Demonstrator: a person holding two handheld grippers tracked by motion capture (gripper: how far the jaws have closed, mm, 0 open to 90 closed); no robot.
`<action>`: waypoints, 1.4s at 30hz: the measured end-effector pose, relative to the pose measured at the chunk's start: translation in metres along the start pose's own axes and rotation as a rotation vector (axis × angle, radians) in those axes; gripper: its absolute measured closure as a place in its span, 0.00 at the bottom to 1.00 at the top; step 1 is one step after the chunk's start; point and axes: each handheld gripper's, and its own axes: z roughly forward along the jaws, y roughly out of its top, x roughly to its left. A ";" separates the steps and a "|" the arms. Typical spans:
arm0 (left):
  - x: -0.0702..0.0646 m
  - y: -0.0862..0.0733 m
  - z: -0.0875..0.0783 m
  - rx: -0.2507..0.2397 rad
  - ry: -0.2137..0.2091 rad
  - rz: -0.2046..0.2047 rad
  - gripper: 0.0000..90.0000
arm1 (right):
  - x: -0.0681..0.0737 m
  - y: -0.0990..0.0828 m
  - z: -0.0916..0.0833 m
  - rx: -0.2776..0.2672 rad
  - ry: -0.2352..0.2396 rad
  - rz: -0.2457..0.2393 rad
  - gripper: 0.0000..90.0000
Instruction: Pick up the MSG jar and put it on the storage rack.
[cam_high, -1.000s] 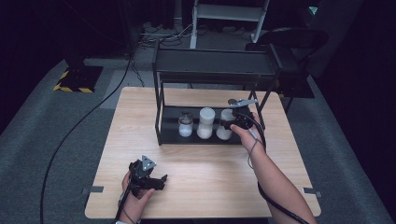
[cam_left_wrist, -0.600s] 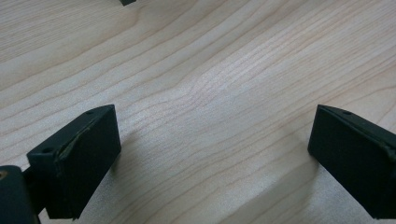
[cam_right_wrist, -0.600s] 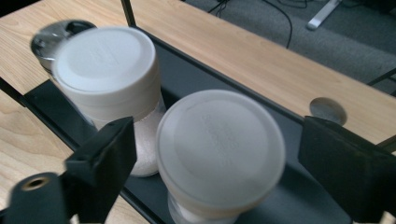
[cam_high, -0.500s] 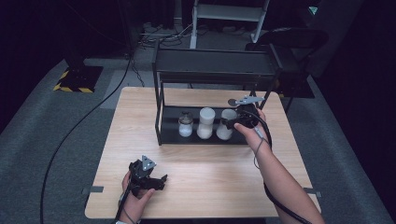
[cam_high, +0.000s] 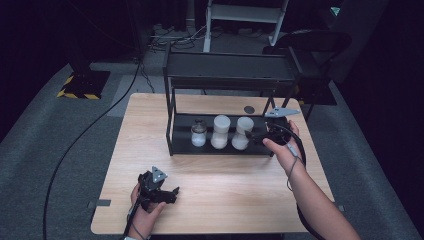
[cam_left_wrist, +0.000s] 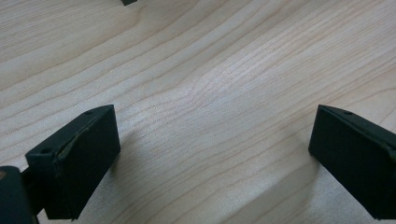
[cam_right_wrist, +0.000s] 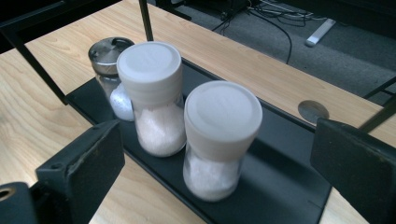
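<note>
The wooden bench (cam_high: 215, 170) is carrying a black two-tier rack (cam_high: 230, 75) at its far side, and the rack's lower shelf (cam_high: 270, 147) is holding three jars in a row. The right hand (cam_high: 285, 147) is reaching in from the right end of the rack, and its right claw (cam_high: 256, 136) is hanging just beside the nearest white-capped jar (cam_high: 241, 133). That claw's jaws have just been opening — they are standing wide apart now, one on each side of the right gripper view, with nothing pressed between the pads. The jar is standing upright on the shelf, free of the claw, with white grains showing in its lower half. Close against it is sitting a second white-capped jar (cam_high: 220, 131), also upright, and beyond that a smaller glass shaker with a metal lid (cam_high: 199, 134).

Down at the near left corner of the bench, the left hand (cam_high: 145, 210) is holding the left claw (cam_high: 172, 192) low over bare wood — well apart from the rack, its jaws spread wide in the left gripper view and gripping nothing.
</note>
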 end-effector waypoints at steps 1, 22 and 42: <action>0.000 0.000 0.000 0.000 0.000 0.000 0.02 | 0.001 -0.002 -0.003 -0.004 -0.001 -0.003 0.03; 0.000 0.000 0.000 -0.001 0.001 -0.002 0.02 | 0.014 -0.041 -0.043 -0.047 0.022 -0.012 0.03; -0.001 0.000 0.001 -0.002 0.006 -0.003 0.02 | 0.014 -0.094 -0.034 0.002 0.051 -0.015 0.03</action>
